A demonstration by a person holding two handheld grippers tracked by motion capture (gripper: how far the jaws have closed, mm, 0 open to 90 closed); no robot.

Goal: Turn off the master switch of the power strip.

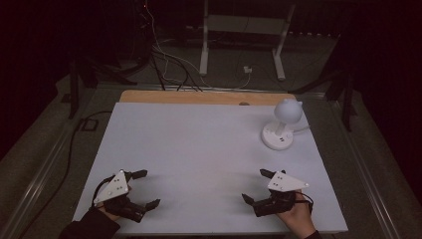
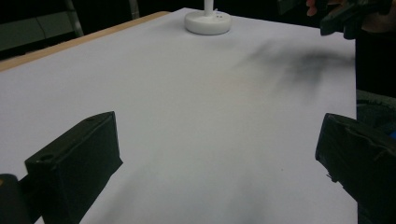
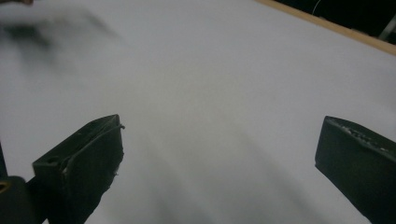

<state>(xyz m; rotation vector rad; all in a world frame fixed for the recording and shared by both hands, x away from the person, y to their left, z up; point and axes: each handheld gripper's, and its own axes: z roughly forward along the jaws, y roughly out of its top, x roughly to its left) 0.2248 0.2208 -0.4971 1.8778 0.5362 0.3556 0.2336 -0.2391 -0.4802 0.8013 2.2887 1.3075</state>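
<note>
My left gripper [image 1: 147, 188] rests near the front left of the white table sheet [image 1: 199, 149], jaws wide apart with nothing between them. In the left gripper view my left gripper [image 2: 219, 158] frames bare white sheet [image 2: 187, 93]. My right gripper [image 1: 254, 185] sits at the front right, held by a hand [image 1: 296, 214], also open and empty. In the right gripper view my right gripper [image 3: 219, 154] stands over plain white surface [image 3: 210, 70]. A small white lamp with a round head [image 1: 287, 112] stands on a round base [image 1: 277, 138] at the back right.
The lamp base [image 2: 208, 22] appears far ahead in the left gripper view, with the other gripper [image 2: 348, 16] at the top right. A wooden table edge [image 1: 199, 97] runs along the back. Cables [image 1: 169, 64] and a white frame [image 1: 244, 30] lie on the dark floor beyond.
</note>
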